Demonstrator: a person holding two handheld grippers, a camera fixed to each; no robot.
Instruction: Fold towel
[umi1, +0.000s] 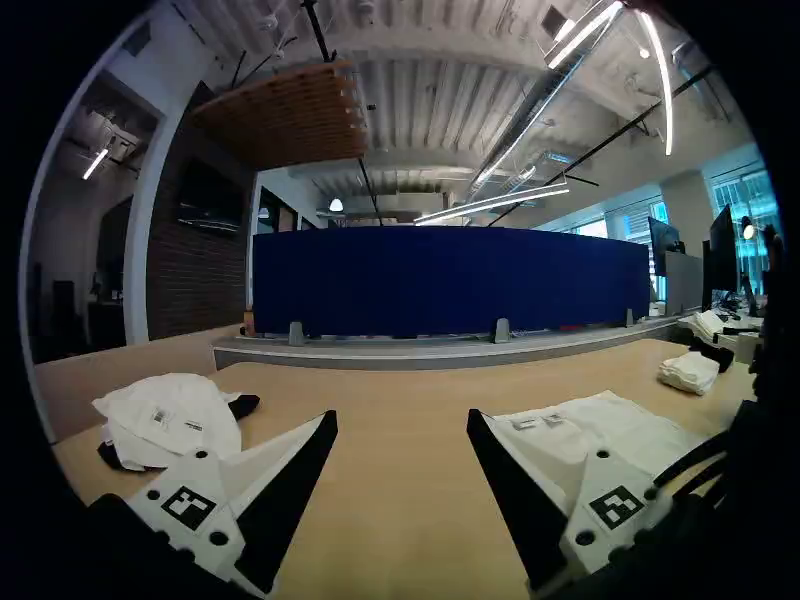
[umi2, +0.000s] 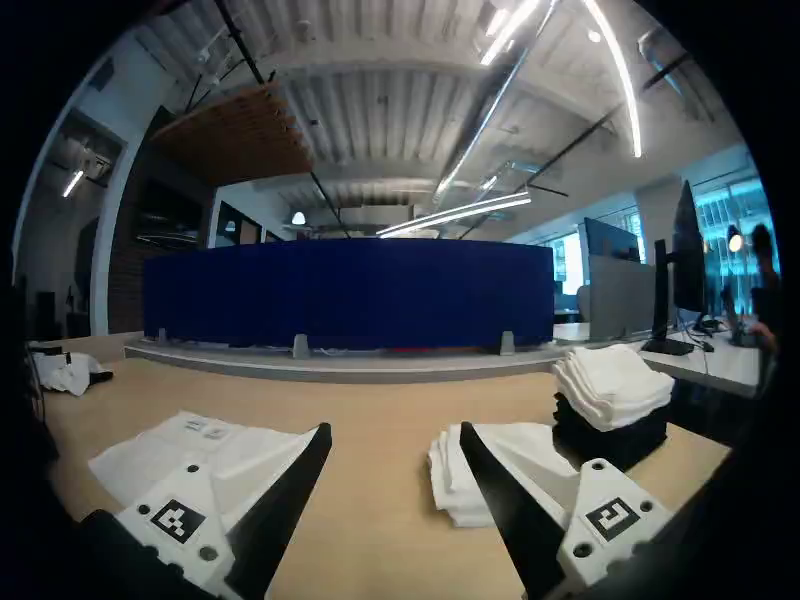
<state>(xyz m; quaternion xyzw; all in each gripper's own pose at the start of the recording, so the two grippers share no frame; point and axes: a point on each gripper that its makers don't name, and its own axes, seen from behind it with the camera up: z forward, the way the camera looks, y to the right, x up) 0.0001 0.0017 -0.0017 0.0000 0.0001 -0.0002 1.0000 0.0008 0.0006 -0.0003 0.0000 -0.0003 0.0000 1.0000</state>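
We judge the fold has not begun: both tools hover low over the surface (umi1: 400, 500) with nothing in them. The left hand-held gripper (umi1: 400, 415) has its fingers spread wide over bare wood, and the right hand-held gripper (umi2: 393, 428) is likewise wide open and empty. The flat towel (umi1: 600, 425) lies spread out between the two of us, toward the near edge of the surface. In the right gripper view the same flat towel (umi2: 200, 450) sits just behind the left finger.

The next move, as we see it, calls for each tool to drop to a near corner of that towel, pinch a single layer, and lift both corners together so that the cloth comes over evenly.

A folded stack (umi2: 450, 480) rests just behind the right tool's other finger. Nearer the right edge of the surface, a pile of white towels (umi2: 610, 385) sits on dark ones. A crumpled heap (umi1: 170, 415) lies toward the left edge.

A blue divider (umi1: 450, 280) runs along the far edge of the pale wooden surface. Beyond it is an open office, with a monitor (umi2: 685, 270) on a neighbouring desk and long strip lights (umi1: 490, 203) under an exposed ceiling.
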